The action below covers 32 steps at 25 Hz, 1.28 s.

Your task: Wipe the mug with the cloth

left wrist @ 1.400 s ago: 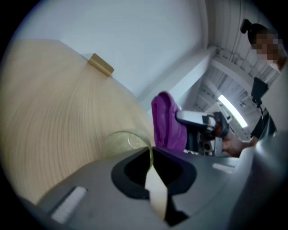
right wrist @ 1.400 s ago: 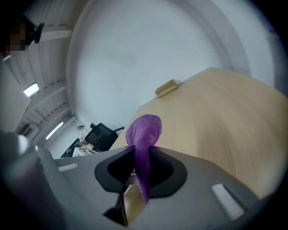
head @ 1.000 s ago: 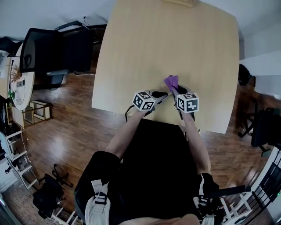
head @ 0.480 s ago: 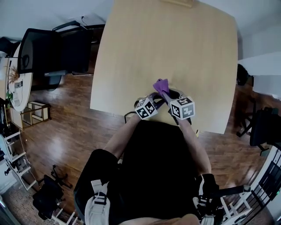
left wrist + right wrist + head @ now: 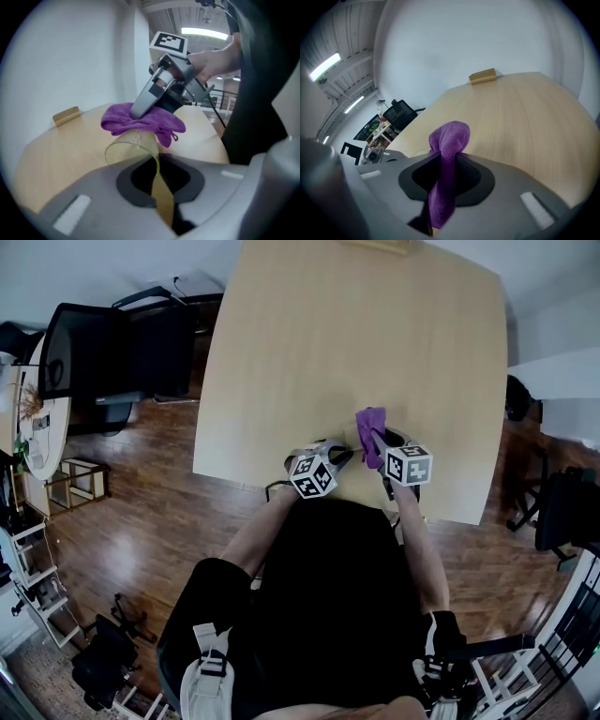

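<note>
In the left gripper view, a translucent yellowish mug (image 5: 132, 145) lies tilted with its thin wall pinched in my left gripper (image 5: 158, 185), which is shut on it. The purple cloth (image 5: 140, 121) drapes over the mug's far side, pressed down there by the right gripper (image 5: 161, 91). My right gripper (image 5: 443, 180) is shut on the cloth (image 5: 447, 154), which sticks up between its jaws. From the head view, both grippers hover over the table's near edge, left (image 5: 339, 456) and right (image 5: 382, 444), with the cloth (image 5: 371, 432) between them. The mug is hidden there.
The light wooden table (image 5: 356, 334) stretches away from me. A small wooden block (image 5: 483, 75) sits at its far edge. A black office chair (image 5: 103, 348) stands on the floor left of the table. My arms and body crowd the near edge.
The right gripper carried the cloth left over the mug half a second ago, then back to the right. The left gripper stayed almost in place, still shut on the mug.
</note>
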Tool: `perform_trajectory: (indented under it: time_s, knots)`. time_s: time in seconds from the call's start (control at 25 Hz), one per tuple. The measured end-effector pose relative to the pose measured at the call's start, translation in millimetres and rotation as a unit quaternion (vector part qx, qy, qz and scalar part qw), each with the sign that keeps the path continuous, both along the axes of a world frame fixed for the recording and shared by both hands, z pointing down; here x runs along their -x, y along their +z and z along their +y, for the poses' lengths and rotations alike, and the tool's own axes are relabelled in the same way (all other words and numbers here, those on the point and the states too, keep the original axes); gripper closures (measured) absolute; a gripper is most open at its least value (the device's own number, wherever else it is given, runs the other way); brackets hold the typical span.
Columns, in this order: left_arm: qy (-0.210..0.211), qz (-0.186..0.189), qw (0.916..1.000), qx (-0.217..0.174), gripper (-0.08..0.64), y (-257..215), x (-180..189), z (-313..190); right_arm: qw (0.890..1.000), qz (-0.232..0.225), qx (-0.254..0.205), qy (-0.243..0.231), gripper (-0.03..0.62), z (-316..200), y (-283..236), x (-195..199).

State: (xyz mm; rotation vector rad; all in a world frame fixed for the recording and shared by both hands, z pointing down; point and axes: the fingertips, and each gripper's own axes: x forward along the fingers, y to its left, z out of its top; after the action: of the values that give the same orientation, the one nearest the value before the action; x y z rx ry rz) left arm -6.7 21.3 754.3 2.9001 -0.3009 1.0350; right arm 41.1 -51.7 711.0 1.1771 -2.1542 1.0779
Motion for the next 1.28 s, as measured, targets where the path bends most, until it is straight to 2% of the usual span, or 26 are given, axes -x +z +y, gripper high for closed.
perform_trajectory:
  time_s: [0.16, 0.28, 0.4, 0.52, 0.56, 0.68, 0.76, 0.96, 1.12, 1.2, 1.28]
  knots:
    - [0.013, -0.017, 0.9996, -0.019, 0.522, 7, 4, 1, 0.998, 0.03, 0.027, 0.05, 0.52, -2, 26, -42]
    - [0.016, -0.024, 0.9991, -0.03, 0.522, 10, 5, 1, 0.996, 0.029, 0.03, 0.081, 0.52, 0, 22, -60]
    - [0.016, -0.034, 0.998, -0.05, 0.522, 13, 6, -3, 0.998, -0.01, 0.002, 0.069, 0.52, -5, -13, -36]
    - [0.021, -0.049, 0.9954, -0.079, 0.522, 15, 6, -7, 0.996, -0.078, -0.027, 0.021, 0.52, -6, -52, 20]
    - [0.024, -0.056, 0.9941, -0.09, 0.522, 16, 6, -7, 0.996, -0.086, -0.033, -0.001, 0.52, -4, -57, 38]
    - [0.036, -0.076, 0.9894, -0.119, 0.522, 18, 5, -8, 0.997, -0.05, -0.03, -0.055, 0.52, 5, -42, 67]
    - [0.047, -0.089, 0.9856, -0.135, 0.522, 21, 5, -5, 0.998, -0.018, -0.02, -0.061, 0.52, 8, -23, 63]
    - [0.057, -0.099, 0.9824, -0.148, 0.52, 24, 5, -5, 1.0, 0.003, -0.005, -0.017, 0.52, 4, -1, 18]
    - [0.063, -0.099, 0.9813, -0.152, 0.52, 25, 3, -6, 0.998, 0.027, 0.028, 0.048, 0.52, -4, 16, -33]
    - [0.065, -0.099, 0.9814, -0.151, 0.518, 26, 4, -5, 0.997, 0.035, 0.022, 0.061, 0.52, -9, 6, -41]
    - [0.066, -0.099, 0.9815, -0.151, 0.518, 25, 3, -5, 0.998, 0.025, 0.0, 0.051, 0.52, -14, -15, -30]
